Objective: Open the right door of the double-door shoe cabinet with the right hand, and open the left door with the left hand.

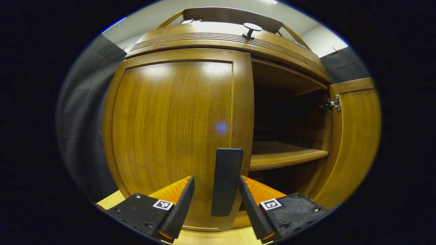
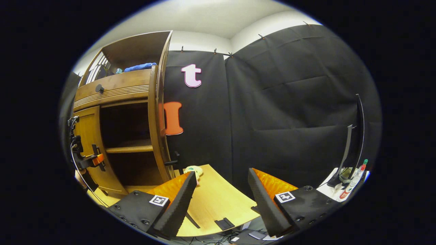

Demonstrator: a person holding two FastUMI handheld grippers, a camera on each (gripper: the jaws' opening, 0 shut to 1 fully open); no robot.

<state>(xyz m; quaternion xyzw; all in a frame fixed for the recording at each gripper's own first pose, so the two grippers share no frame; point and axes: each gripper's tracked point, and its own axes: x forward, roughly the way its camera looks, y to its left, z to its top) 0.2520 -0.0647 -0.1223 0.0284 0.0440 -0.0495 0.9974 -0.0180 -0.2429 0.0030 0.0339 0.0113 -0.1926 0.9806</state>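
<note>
The wooden shoe cabinet's left door (image 1: pixel 170 129) stands closed in the left gripper view. Its dark vertical handle (image 1: pixel 226 182) lies between the fingers of my left gripper (image 1: pixel 216 180), which is open, with a gap still showing on the handle's left side. The right door (image 1: pixel 356 143) is swung wide, baring a shelf (image 1: pixel 286 156) and a dark inside. In the right gripper view the right door (image 2: pixel 157 119) is edge-on with its handle (image 2: pixel 172 162) sticking out. My right gripper (image 2: pixel 221 183) is open over the table, away from the door. The left gripper (image 2: pixel 90 160) shows by the left door (image 2: pixel 87 136).
A drawer with a round knob (image 1: pixel 252 29) sits above the doors. A blue cloth (image 2: pixel 139 67) lies on the cabinet's top shelf. A small pale toy (image 2: pixel 194 170) rests on the wooden table (image 2: pixel 218 204). A monitor (image 2: pixel 354 136) and bottles (image 2: pixel 354 178) stand at the far right.
</note>
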